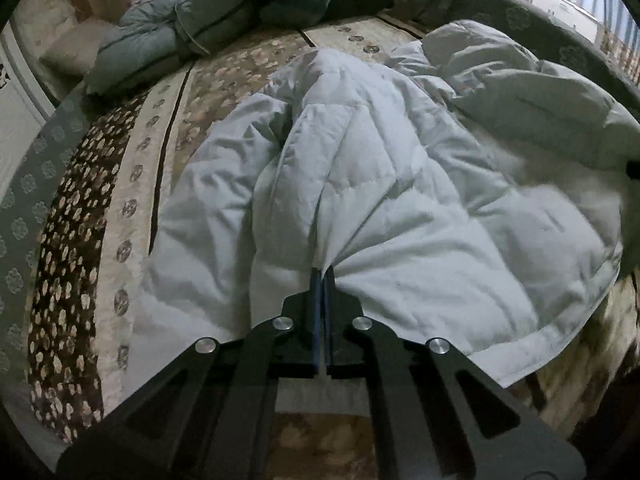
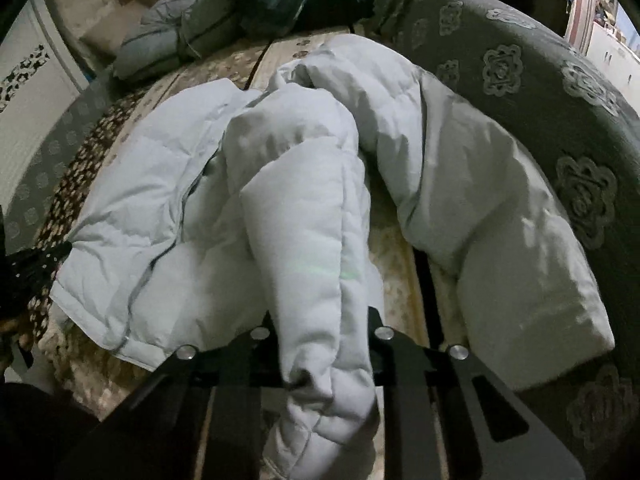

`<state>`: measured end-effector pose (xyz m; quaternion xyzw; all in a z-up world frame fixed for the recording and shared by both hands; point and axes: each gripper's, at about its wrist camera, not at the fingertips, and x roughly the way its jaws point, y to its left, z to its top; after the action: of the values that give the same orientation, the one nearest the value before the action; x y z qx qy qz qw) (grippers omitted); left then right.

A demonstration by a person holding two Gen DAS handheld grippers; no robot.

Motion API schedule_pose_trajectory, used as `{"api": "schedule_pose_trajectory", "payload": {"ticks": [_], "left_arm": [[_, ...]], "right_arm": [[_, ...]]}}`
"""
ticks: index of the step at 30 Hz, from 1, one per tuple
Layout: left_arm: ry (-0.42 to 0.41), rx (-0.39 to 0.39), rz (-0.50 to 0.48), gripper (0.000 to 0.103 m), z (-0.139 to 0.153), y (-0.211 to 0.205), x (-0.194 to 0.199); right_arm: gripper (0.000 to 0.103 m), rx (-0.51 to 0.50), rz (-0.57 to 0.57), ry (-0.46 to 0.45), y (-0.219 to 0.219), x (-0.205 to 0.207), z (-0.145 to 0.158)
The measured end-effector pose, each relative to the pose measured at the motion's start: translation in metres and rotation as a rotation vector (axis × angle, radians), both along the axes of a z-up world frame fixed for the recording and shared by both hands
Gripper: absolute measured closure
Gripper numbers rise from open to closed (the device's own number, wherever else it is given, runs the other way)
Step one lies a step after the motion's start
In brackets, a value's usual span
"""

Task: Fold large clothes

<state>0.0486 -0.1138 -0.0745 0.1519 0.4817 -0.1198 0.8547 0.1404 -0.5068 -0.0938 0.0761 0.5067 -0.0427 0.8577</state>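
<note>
A large white quilted down jacket lies spread and rumpled on a floral bedspread. My left gripper is shut on a fold of the jacket's near edge, and the cloth puckers where the blue pads pinch it. In the right wrist view the same jacket lies across the bed. One sleeve runs from the jacket back between the fingers of my right gripper, which is closed around it. Its cuff hangs past the jaws toward the camera. The fingertips are hidden by the sleeve.
Folded grey and dark green padded garments are piled at the far end of the bed. A grey flower-patterned cover rises along the right side. A white cabinet stands at the left.
</note>
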Motion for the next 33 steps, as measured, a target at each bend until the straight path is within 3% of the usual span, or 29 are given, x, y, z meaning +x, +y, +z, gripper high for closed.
{"api": "schedule_pose_trajectory", "payload": {"ticks": [4, 7, 8, 9, 10, 11, 12, 15, 21, 23, 27, 29, 31, 33], "left_arm": [[0.036, -0.001, -0.064, 0.103, -0.003, 0.017, -0.02], [0.021, 0.029, -0.099, 0.1, -0.012, 0.026, -0.02], [0.0, 0.035, -0.097, 0.079, -0.011, 0.032, -0.021], [-0.019, 0.019, -0.071, 0.062, -0.009, 0.044, -0.018], [-0.041, 0.001, -0.038, 0.027, -0.005, 0.051, -0.013], [-0.079, -0.026, 0.025, 0.012, 0.002, 0.063, -0.009], [-0.089, -0.055, 0.06, 0.012, 0.006, 0.071, -0.006], [-0.034, -0.157, 0.151, 0.009, 0.007, 0.093, 0.008], [0.107, -0.099, 0.168, 0.007, -0.038, 0.044, 0.023], [0.14, -0.104, 0.172, 0.003, -0.05, 0.035, 0.033], [0.288, -0.121, 0.198, 0.003, -0.09, 0.016, 0.055], [0.343, -0.091, 0.192, 0.003, -0.108, 0.009, 0.063], [0.362, -0.066, 0.177, 0.003, -0.115, 0.003, 0.068], [0.378, -0.067, 0.163, 0.011, -0.117, 0.001, 0.072]], "right_arm": [[0.084, 0.003, 0.021, 0.022, -0.005, -0.022, -0.004], [0.055, -0.054, -0.016, 0.049, -0.015, -0.031, -0.015], [0.035, -0.083, -0.036, 0.041, -0.019, -0.033, -0.014], [0.022, -0.097, -0.067, 0.027, -0.027, -0.034, -0.012], [0.016, -0.068, -0.116, 0.006, -0.039, -0.036, -0.01], [0.015, -0.023, -0.154, -0.002, -0.048, -0.037, -0.01], [0.013, 0.027, -0.182, -0.003, -0.056, -0.038, -0.012], [0.013, 0.1, -0.193, 0.057, -0.066, -0.029, -0.03], [0.013, 0.095, -0.163, 0.143, -0.058, -0.007, -0.06], [0.013, 0.086, -0.163, 0.148, -0.058, 0.004, -0.066], [0.015, 0.113, -0.113, 0.209, -0.051, 0.026, -0.086], [0.027, 0.11, -0.063, 0.25, -0.043, 0.03, -0.096], [0.048, 0.08, -0.025, 0.271, -0.035, 0.036, -0.097], [0.058, 0.067, 0.001, 0.271, -0.028, 0.04, -0.094]]}}
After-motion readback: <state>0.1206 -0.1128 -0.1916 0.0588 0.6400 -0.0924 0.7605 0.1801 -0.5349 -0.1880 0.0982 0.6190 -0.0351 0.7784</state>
